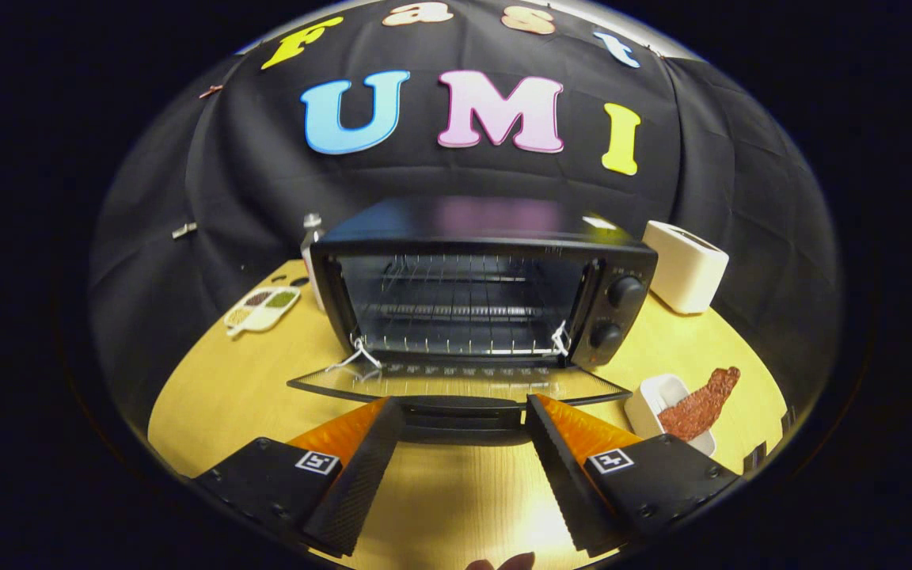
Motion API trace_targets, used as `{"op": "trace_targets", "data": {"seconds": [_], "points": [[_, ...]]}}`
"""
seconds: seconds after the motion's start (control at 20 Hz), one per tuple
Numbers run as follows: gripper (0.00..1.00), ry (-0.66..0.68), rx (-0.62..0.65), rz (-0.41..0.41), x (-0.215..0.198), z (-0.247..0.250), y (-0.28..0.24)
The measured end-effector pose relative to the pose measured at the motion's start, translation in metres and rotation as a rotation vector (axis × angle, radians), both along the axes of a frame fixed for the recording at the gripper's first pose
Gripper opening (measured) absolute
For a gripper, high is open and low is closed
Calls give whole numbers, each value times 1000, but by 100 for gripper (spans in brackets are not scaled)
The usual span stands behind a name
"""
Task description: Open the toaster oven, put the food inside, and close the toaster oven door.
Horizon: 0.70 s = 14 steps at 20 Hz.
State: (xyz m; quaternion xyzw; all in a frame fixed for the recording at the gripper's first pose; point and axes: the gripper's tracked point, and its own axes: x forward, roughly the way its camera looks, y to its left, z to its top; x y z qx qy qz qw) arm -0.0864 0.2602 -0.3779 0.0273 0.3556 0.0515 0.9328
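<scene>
The toaster oven (pixel 488 285) stands on the yellow wooden counter (pixel 218 396) against the black cloth wall, straight ahead of the gripper. Its glass door (pixel 460 384) is folded all the way down and lies flat toward the camera, with the dark handle (pixel 462 408) along its front edge. Inside, a wire rack (pixel 456 340) spans the cavity, and two round knobs (pixel 616 313) sit one above the other on the oven's right panel. The food (pixel 697 408), a reddish-brown strip, rests in a small white dish (pixel 650 396) just right of the open door, its upper end sticking out past the dish rim. The gripper (pixel 464 416) holds nothing: its fingers (pixel 365 459) are spread wide, their tips reaching either end of the door handle without clearly touching it. Behind the oven on the right stands a white toaster (pixel 685 265). On the left lie a divided white tray (pixel 260 307) with small fillings and, partly hidden by the oven, a bottle (pixel 312 237).
</scene>
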Motion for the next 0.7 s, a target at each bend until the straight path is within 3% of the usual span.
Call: {"op": "trace_targets", "data": {"seconds": [0.15, 0.35, 0.7], "points": [[98, 90, -7, 3, -19, -22, -6], [98, 110, -5, 20, -28, -25, -16], [98, 11, 63, 140, -8, 33, -24]]}}
